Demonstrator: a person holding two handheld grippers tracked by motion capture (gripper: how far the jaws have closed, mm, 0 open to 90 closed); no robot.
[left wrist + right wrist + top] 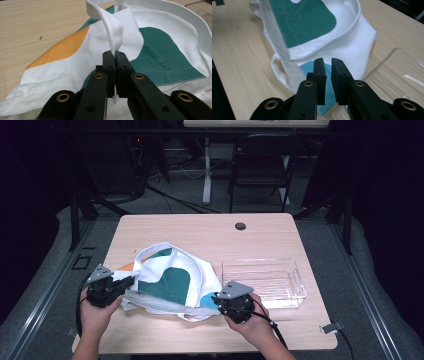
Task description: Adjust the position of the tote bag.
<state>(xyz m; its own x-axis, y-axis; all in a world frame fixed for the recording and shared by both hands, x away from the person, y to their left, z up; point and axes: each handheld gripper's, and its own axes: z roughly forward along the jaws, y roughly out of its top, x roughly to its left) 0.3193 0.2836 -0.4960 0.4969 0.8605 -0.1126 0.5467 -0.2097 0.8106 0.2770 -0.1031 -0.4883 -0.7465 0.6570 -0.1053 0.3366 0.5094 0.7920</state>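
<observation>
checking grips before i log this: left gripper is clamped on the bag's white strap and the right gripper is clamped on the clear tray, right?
Not quite. The left gripper is clamped on the white strap, but the right gripper holds nothing: in the right gripper view its jaws stand slightly apart over the bag, beside the clear tray.

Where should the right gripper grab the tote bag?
Probably the white handle loop lying flat at the tote bag's near edge. It is thin and free of the body, so the right gripper, jaws slightly apart, could come in low from the person's side.

Bare surface [200, 232] lies open beyond the bag [172, 282]; the clear tray [265, 280] blocks my right, touching the bag.
</observation>
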